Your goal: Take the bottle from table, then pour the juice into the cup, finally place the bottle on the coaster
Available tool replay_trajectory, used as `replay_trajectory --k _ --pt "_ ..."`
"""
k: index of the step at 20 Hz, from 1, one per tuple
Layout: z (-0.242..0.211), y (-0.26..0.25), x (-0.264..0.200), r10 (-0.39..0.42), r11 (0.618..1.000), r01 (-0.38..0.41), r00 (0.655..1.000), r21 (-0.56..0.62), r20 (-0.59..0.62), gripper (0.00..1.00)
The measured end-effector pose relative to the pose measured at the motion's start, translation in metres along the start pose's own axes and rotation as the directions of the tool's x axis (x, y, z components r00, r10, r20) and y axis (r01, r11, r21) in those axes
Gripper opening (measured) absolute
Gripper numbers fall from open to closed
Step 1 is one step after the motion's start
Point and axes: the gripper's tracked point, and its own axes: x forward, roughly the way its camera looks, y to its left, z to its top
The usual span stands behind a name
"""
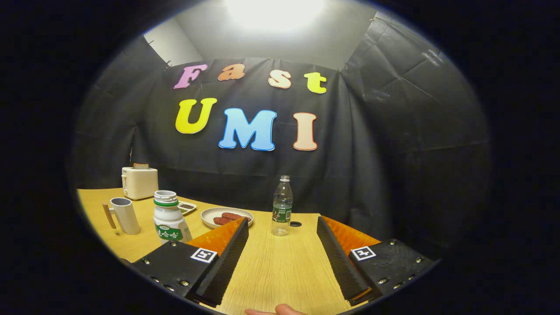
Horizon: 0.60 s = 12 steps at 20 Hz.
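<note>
Fingers (282, 258) spread wide, holding nothing, above bare surface (280, 267). Clear bottle (282, 205) upright near far edge, beyond them; best approached level, closing mid-body to avoid tipping.

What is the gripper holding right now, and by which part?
Nothing. The gripper is open, with only bare table between its fingers. The clear bottle stands untouched beyond the fingertips, and the white bottle stands beside one finger.

I see a clear plastic bottle (282, 205) on the smooth wood table (280, 262), near my open ridged fingers (282, 253)
</note>
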Motion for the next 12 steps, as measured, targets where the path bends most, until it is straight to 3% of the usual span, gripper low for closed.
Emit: replay_trajectory --k 12 --pt "-0.006 0.027 -0.058 0.063 0.997 -0.062 0.998 0.039 -0.021 0.96"
